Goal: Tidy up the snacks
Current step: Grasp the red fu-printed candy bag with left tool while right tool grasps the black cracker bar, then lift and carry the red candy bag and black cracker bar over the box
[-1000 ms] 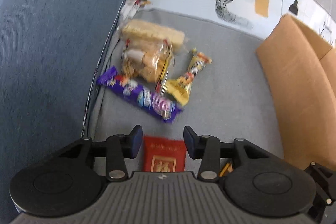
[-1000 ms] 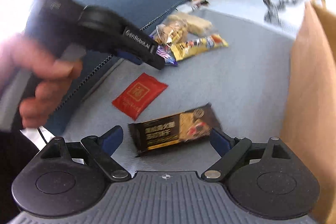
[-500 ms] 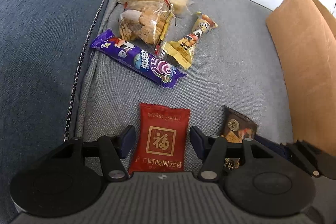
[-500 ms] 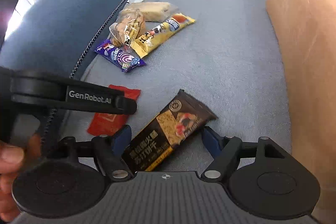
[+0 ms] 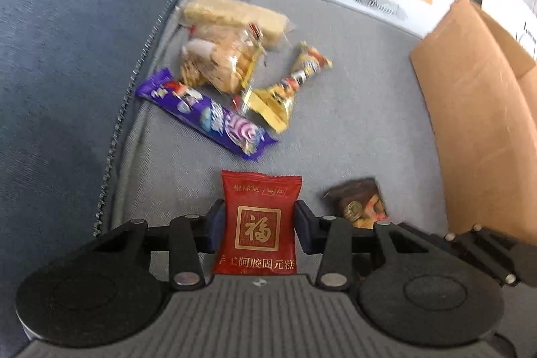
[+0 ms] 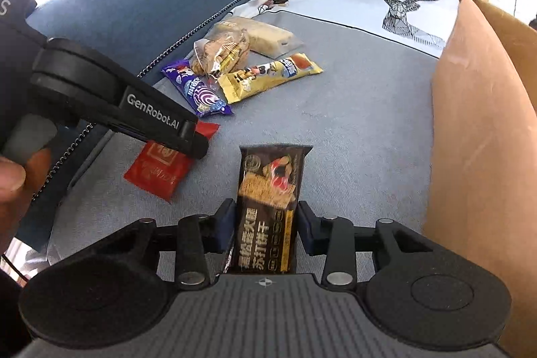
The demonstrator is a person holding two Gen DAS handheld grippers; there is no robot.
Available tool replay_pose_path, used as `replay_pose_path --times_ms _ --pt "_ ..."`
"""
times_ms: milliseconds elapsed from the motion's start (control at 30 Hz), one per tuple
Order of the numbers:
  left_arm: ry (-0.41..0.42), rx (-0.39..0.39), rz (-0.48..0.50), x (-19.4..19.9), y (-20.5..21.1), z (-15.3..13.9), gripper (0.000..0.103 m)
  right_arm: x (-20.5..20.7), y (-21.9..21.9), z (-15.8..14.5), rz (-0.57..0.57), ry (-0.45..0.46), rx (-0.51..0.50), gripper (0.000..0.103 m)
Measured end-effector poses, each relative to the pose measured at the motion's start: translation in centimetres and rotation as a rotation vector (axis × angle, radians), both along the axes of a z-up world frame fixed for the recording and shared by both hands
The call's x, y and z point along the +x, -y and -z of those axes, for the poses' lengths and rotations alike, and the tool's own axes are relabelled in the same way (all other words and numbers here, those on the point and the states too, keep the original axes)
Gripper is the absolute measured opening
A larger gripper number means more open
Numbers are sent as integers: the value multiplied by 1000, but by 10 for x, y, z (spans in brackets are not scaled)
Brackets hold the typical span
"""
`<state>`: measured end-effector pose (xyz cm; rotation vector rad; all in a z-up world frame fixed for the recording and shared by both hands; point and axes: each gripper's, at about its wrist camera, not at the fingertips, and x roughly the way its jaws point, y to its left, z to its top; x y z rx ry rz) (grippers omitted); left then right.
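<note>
A red snack packet (image 5: 260, 200) with a gold square lies on the grey sofa seat between the pads of my left gripper (image 5: 259, 223). The jaws are closing and both pads touch its side edges. In the right wrist view the same red packet (image 6: 157, 170) lies under the left gripper (image 6: 196, 141). A dark biscuit bar (image 6: 272, 176) lies lengthwise between the pads of my right gripper (image 6: 266, 223). Those jaws are closing too, with both pads against the wrapper. The bar's far end (image 5: 359, 203) shows in the left wrist view.
Farther back lie a purple packet (image 5: 204, 114), a yellow packet (image 5: 285, 93), a clear bag of biscuits (image 5: 218, 62) and a pale bar (image 5: 235, 14). A cardboard box (image 5: 476, 123) stands on the right and a blue cushion (image 5: 67, 56) on the left. A hand (image 6: 10, 176) holds the left gripper.
Both pairs of jaws have narrowed onto their packets. The dark bar turned from slanted to lengthwise between the right pads. The red packet now sits farther in between the left pads.
</note>
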<state>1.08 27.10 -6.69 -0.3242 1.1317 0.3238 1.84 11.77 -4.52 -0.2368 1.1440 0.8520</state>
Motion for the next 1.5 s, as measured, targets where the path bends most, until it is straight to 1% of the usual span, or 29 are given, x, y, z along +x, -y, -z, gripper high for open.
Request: replay_pose_path --times_ms 67,167,267,367,500,567,633,733,900,967,1000,1067,1300,1500 --pt "-31 6 16 2 4 4 48 -1 2 0 0 -6 -17 49" --pt "-47 19 33 3 8 7 49 -1 4 2 0 -40 -40 53" --pt "-51 26 42 3 10 8 51 -6 2 9 -24 -55 -78 54" --pt "-53 32 47 4 11 9 51 -10 -1 11 -43 -31 -91 54" --pt "-54 40 55 5 12 9 54 -10 -2 11 -48 -23 -88 52" --pt "-54 44 56 5 11 10 56 -10 -2 10 -51 -17 -85 45" --pt "-56 46 56 6 11 11 58 -9 -2 10 -50 -13 -84 42" --pt "-58 54 68 6 14 11 60 -7 0 9 -32 -5 -88 42" --pt "-64 76 95 6 19 13 60 -3 1 11 -17 -6 -92 41" --pt "-62 87 98 6 20 12 55 -3 1 12 -19 -3 -95 41" --pt "-59 91 100 6 19 12 51 -3 1 12 -20 -1 -94 41" --pt "-52 86 91 5 18 11 48 -4 1 11 -13 -1 -93 41" --pt "15 75 38 4 9 0 47 -3 3 4 2 36 -79 41" --pt "107 65 -2 -1 8 -16 46 1 10 -10 32 79 -47 41"
